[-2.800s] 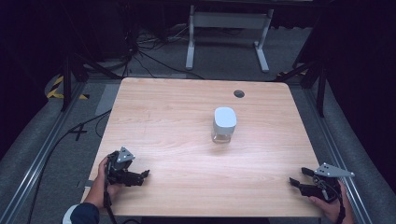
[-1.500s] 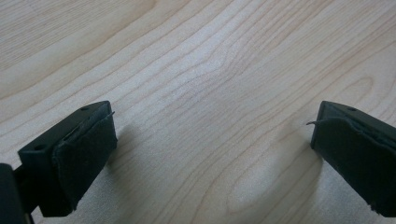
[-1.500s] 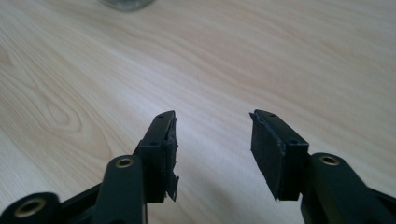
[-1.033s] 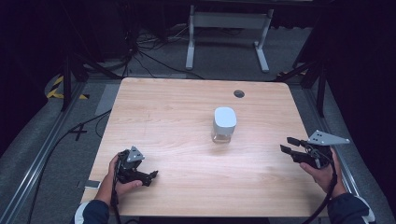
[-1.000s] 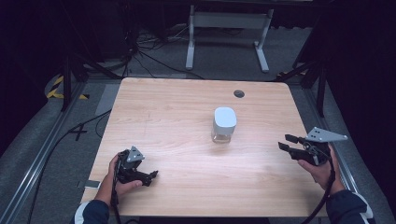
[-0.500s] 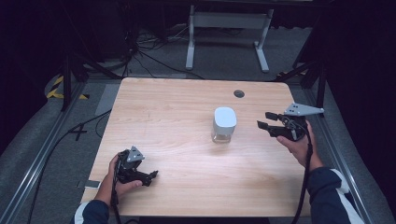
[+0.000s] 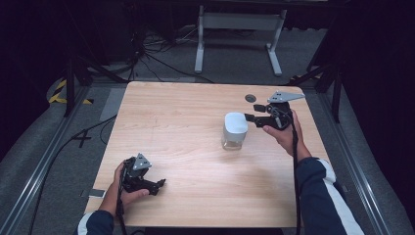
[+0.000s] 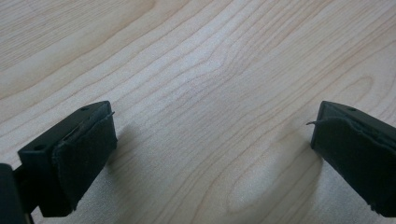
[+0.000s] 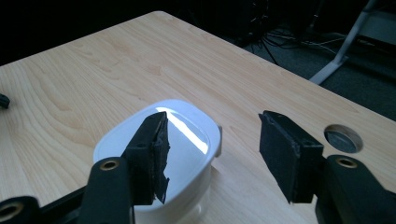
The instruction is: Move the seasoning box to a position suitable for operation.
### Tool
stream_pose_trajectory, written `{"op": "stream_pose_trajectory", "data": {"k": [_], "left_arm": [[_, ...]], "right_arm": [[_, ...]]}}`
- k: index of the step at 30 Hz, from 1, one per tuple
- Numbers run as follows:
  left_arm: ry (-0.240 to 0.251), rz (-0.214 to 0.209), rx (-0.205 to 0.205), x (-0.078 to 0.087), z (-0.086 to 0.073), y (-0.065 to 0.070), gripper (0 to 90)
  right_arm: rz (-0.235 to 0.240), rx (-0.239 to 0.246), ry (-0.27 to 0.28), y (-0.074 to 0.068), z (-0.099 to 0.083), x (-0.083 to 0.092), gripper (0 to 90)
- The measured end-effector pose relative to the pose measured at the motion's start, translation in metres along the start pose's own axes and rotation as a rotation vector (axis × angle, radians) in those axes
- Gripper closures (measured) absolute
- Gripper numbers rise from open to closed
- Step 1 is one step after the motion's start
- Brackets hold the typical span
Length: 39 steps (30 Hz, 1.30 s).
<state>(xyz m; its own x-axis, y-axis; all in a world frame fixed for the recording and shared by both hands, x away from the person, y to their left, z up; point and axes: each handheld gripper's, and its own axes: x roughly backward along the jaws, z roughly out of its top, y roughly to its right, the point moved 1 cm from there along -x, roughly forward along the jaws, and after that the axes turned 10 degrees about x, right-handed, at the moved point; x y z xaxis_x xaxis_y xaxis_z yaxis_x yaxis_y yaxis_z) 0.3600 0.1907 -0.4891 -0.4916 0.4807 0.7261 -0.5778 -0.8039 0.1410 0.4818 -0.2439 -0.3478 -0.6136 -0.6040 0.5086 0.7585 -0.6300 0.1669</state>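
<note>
Nearest, at the bench's (image 7: 195, 147) front left corner: left gripper (image 7: 147, 183) resting low on the wood in the left hand (image 7: 123, 188), jaws spread wide with bare wood grain between them in the left gripper view, holding nothing. Idle, by the look of it; no part in the current step.

Farther out, right of centre: a tub (image 7: 234, 130) with a white lid and clear walls, standing upright and alone on the bench. Right gripper (image 7: 252, 112) hovering just beside its right side at lid height, jaws parted and empty. In the right gripper view, one jaw over the lid (image 9: 173, 140), the other off past the tub's edge, so not yet astride it.

Likely step: the approach to a grasp on the tub or its lid. Next move calls for centring the jaws over it, lowering, then closing.

Right forearm stretched forward and inward, wrist level, cable trailing back along the sleeve (image 7: 318, 196). Beyond, a round hole (image 7: 250, 98) near the bench's far edge.
</note>
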Motion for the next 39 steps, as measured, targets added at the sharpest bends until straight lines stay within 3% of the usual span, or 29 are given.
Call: {"op": "stream_pose_trajectory", "data": {"k": [6, 13, 22, 26, 33, 39], "left_arm": [[-0.005, 0.003, -0.007, 0.001, 0.000, 0.000, 0.4], [-0.003, 0.010, -0.015, 0.001, 0.000, -0.001, 0.4], [-0.003, 0.010, -0.013, 0.001, 0.000, 0.000, 0.4], [-0.003, 0.010, -0.013, 0.001, 0.000, 0.000, 0.4], [-0.002, 0.010, -0.013, 0.001, 0.000, 0.000, 0.4], [-0.002, 0.010, -0.013, 0.001, 0.000, 0.000, 0.4]], "right_arm": [[0.014, -0.028, -0.032, 0.004, 0.001, -0.025, 37.9], [0.034, -0.087, -0.050, 0.012, -0.006, -0.041, 34.6], [0.077, -0.124, -0.035, 0.015, -0.011, -0.046, 33.9], [0.151, -0.144, -0.030, 0.010, -0.010, -0.051, 33.6], [0.226, -0.151, -0.026, 0.007, -0.011, -0.052, 35.9], [0.228, -0.145, -0.029, 0.003, -0.011, -0.050, 35.9]]}}
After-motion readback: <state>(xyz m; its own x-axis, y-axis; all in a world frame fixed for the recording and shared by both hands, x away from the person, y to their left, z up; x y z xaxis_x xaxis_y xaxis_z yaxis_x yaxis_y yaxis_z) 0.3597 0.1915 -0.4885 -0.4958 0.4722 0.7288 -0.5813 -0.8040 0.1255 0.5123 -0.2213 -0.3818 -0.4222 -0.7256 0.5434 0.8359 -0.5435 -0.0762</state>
